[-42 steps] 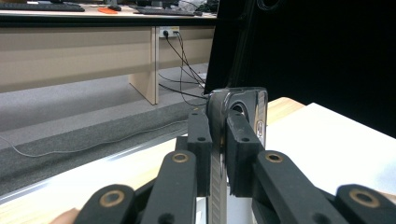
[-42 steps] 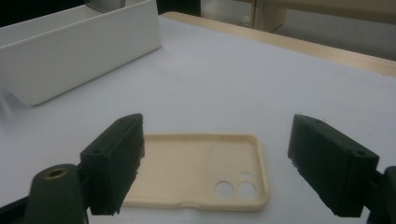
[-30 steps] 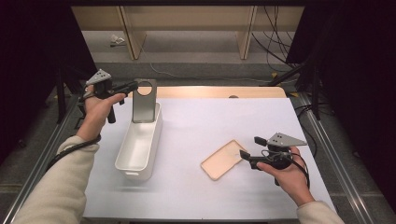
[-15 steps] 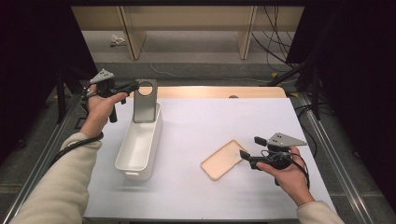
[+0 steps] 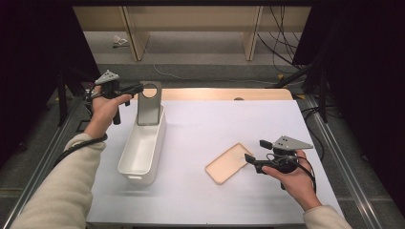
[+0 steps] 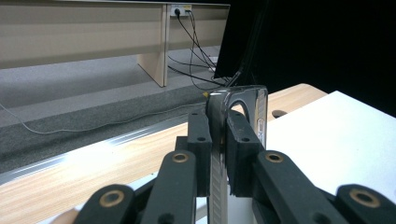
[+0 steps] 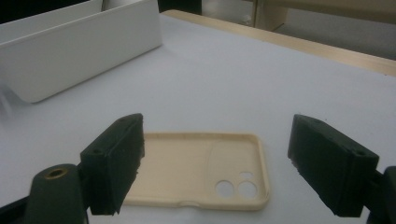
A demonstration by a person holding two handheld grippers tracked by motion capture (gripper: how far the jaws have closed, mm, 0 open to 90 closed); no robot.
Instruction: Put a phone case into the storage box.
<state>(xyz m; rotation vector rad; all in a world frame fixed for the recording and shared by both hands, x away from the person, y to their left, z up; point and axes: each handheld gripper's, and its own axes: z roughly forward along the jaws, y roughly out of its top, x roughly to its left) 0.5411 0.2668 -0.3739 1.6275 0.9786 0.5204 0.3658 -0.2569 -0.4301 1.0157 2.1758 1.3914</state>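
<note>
With our left gripper (image 5: 136, 89) we hold a grey phone case (image 5: 149, 102) upright over the far end of the white bin (image 5: 142, 149); in the left gripper view the jaws are clenched on its thin edge (image 6: 219, 140). We think it is kept vertical so that it can go down into the narrow bin. A beige phone case (image 5: 228, 162) lies flat on the white table (image 5: 200, 124), its inside facing up, well apart from the bin. Our right gripper (image 5: 249, 160) waits just beside it with the jaws released and wide, one on each side of the case (image 7: 196, 170) in the right gripper view, probably ready to grasp it by an edge.
</note>
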